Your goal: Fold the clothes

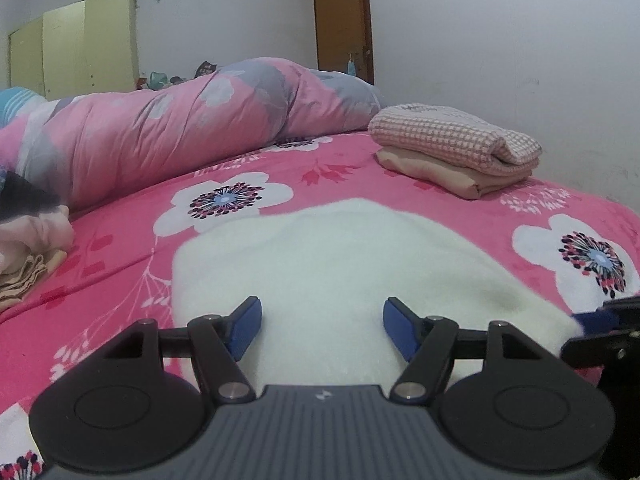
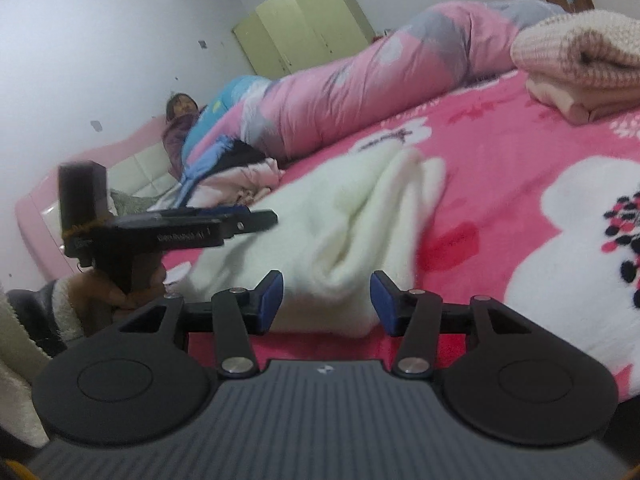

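Both tongs stand wide and hold nothing: the left tongs (image 1: 322, 330) over a white garment (image 1: 340, 272) spread on the bed (image 1: 420, 196), the right tongs (image 2: 326, 300) at its bunched corner. A clean fold likely needs grips on matching edges. Beyond them a folded stack (image 1: 452, 148) rests. Only the right view shows a person lying far left.

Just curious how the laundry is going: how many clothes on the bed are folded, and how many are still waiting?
Folded, stacked: 2, the pink checked garment on the peach garment
Being folded: 1, the white garment
Unfolded heap: number unclear
Total countable: 3
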